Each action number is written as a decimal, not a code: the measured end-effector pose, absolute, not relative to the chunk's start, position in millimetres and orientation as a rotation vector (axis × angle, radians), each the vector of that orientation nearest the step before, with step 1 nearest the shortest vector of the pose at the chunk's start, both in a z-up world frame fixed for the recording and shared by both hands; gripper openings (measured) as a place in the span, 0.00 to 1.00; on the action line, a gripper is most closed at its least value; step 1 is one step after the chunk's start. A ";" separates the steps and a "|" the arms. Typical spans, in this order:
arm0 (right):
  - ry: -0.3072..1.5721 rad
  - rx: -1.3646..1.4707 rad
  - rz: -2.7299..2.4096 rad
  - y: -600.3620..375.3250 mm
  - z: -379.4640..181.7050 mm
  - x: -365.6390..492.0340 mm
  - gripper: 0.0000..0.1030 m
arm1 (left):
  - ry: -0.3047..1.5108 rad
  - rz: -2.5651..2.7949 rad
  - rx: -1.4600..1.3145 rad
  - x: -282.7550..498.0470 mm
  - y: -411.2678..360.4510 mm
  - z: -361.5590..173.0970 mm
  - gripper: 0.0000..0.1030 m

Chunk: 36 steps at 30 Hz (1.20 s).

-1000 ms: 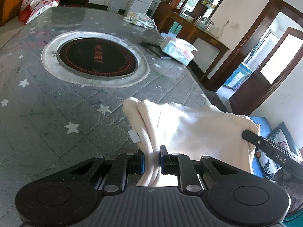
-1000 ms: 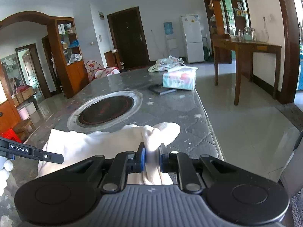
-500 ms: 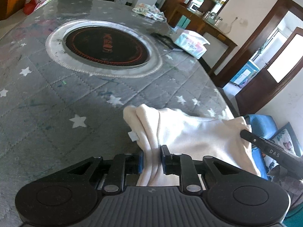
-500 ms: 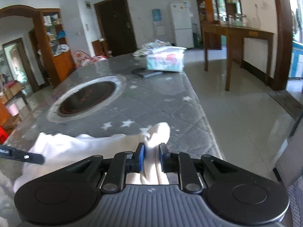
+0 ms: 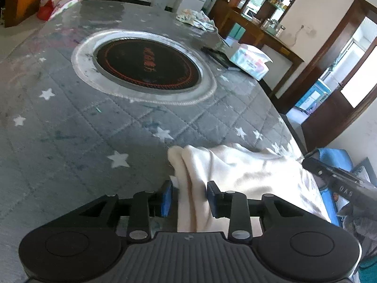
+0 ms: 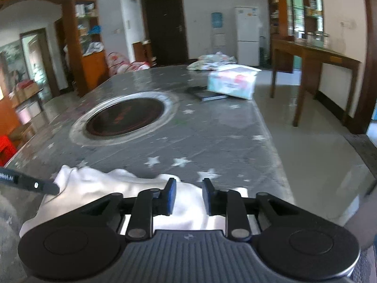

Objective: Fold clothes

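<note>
Your left gripper (image 5: 189, 197) stands parted, its blue pads astride a bunched fold of the cream garment (image 5: 238, 172) without pinching it. Your right gripper (image 6: 188, 194) is likewise spread over the cloth's other end. The garment lies at the table's (image 5: 70, 129) near edge, at 6 o'clock from the round inset cooktop (image 5: 147, 64). The gripper bodies hide its nearer part. Only the right view shows the white fridge (image 6: 247, 35).

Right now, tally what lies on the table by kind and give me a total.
Cream garment: 1
Patterned cloth heap: 1
Tissue pack: 1
Dark flat item beside the pack: 1
Total: 4
</note>
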State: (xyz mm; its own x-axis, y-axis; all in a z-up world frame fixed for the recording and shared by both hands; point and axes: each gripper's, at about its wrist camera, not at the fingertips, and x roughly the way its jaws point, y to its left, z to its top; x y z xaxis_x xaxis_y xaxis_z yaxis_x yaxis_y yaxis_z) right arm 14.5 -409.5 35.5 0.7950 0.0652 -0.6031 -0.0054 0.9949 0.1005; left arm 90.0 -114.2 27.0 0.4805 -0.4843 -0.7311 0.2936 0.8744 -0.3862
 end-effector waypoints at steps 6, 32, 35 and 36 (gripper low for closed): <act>0.677 0.072 0.083 -387.5 26.3 30.6 0.33 | 0.927 -0.466 -0.227 93.4 -111.7 36.5 0.35; 0.713 -0.013 0.043 -373.6 14.4 44.3 0.63 | 0.882 -0.460 -0.066 113.6 -160.1 21.1 0.39; 0.704 -0.018 0.051 -373.6 20.9 35.9 0.66 | 0.879 -0.456 -0.067 112.1 -156.8 21.0 0.39; 0.704 -0.022 0.055 -373.5 22.5 32.7 0.67 | 0.876 -0.454 -0.061 110.8 -156.9 21.7 0.39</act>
